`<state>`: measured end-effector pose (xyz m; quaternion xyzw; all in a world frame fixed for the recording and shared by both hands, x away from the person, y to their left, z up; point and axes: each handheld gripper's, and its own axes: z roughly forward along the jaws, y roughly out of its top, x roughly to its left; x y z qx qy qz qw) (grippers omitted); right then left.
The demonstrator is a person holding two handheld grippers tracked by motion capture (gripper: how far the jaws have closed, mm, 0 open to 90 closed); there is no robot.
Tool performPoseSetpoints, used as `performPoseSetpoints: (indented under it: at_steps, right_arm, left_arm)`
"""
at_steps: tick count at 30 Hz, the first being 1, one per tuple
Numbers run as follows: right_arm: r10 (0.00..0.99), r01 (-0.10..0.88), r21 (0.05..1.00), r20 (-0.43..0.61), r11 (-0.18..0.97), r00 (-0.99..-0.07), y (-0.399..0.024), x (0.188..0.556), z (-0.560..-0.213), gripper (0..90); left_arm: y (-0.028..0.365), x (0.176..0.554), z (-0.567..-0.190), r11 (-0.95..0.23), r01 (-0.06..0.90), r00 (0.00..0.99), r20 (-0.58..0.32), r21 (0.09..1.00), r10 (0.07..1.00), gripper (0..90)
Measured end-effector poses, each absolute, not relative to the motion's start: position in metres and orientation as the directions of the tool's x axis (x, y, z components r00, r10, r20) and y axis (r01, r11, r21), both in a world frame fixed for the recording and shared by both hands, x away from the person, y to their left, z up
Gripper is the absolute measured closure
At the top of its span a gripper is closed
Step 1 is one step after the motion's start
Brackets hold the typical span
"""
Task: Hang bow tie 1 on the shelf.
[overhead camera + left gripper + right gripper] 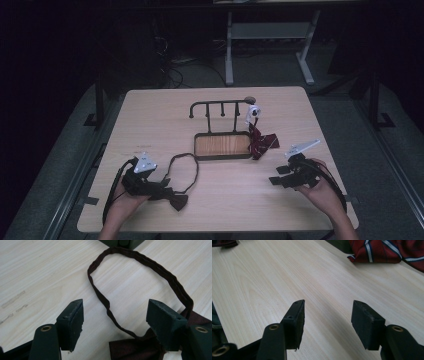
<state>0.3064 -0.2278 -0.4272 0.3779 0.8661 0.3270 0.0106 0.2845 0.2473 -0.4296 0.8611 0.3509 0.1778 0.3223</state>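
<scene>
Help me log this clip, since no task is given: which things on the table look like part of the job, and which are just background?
Likely in the job:
- dark bow tie with neck strap, between the open left gripper jaws
- hook rack with wooden tray
- red striped tie beside the tray
- right gripper, open over bare wood

Just about:
- cables on the floor
- white desk frame behind

**Dim overhead feed, brighter gripper cameras**

My high view is dark and soft: only the table (215,200) catches light, and the room beyond falls to near black. Both gripper views are brighter and evenly lit, with soft shadows under the jaws. The nearest jaw parts blur slightly, and the wood grain stays fairly crisp.
</scene>
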Motion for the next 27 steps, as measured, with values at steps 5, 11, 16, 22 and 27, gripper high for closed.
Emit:
performPoseSetpoints:
  at_steps: [5, 11, 16, 22, 27]
  right_arm:
    - [0.662, 0.644, 0.580, 0.226, 0.498, -0.715, -0.228, 0.303, -0.430, 44.1]
    - [0.667, 0.635, 0.596, 0.212, 0.491, -0.714, -0.229, 0.298, -0.433, 43.5]
    - [0.669, 0.635, 0.607, 0.217, 0.478, -0.711, -0.232, 0.292, -0.435, 42.9]
    - [0.681, 0.640, 0.621, 0.222, 0.453, -0.698, -0.237, 0.288, -0.435, 42.6]
    - [0.683, 0.636, 0.626, 0.216, 0.451, -0.697, -0.240, 0.286, -0.437, 42.6]
  left_arm:
    - [0.244, 0.295, -0.424, -0.566, 0.490, 0.697, 0.093, 0.663, 0.711, 31.7]
    - [0.236, 0.308, -0.420, -0.587, 0.492, 0.715, 0.087, 0.643, 0.693, 34.3]
    - [0.230, 0.320, -0.419, -0.602, 0.494, 0.726, 0.084, 0.627, 0.683, 36.5]
    - [0.226, 0.333, -0.421, -0.625, 0.509, 0.731, 0.087, 0.592, 0.677, 39.3]
    - [0.223, 0.341, -0.423, -0.630, 0.525, 0.728, 0.081, 0.573, 0.681, 40.1]
